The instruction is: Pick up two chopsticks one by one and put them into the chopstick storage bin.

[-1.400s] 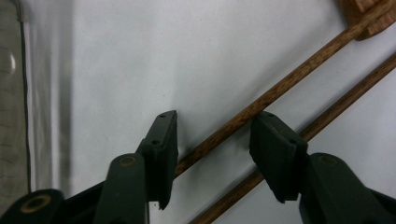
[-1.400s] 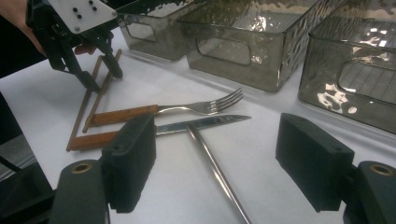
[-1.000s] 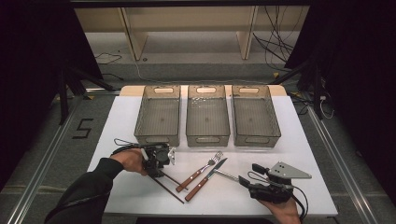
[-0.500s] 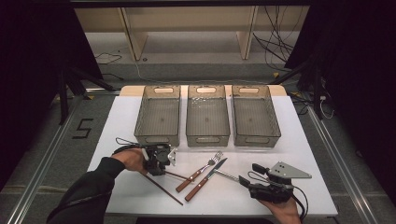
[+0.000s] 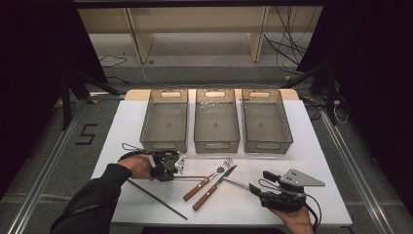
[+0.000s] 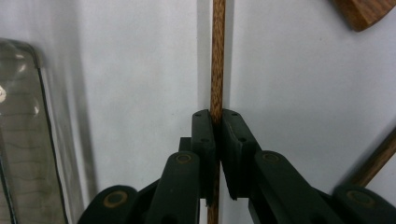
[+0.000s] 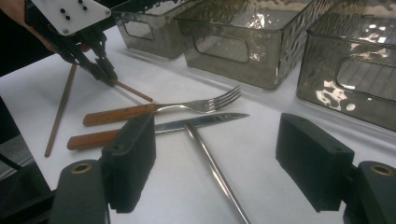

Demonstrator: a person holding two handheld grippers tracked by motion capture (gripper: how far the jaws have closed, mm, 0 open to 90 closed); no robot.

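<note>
**Left gripper holds a chopstick**

We see the left gripper (image 6: pixel 215 140) with its jaws closed on a wooden chopstick (image 6: pixel 217 51) lying on the white table (image 5: pixel 321 161). The right gripper (image 7: pixel 215 172) has its jaws wide apart over a metal rod (image 7: pixel 210 158). Near it lie a fork (image 5: pixel 209 178) and a knife (image 5: pixel 214 187), before three grey bins (image 5: pixel 165 122).

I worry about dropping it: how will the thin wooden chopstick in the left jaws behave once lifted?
The chopstick looks straight and rigid, so it probably will not flop. It is slim and wooden, so likely light. The left gripper pinches it along a narrow contact well off its middle, so it may pivot or slip in the jaws, and being round it could roll if dropped on the table.
</note>
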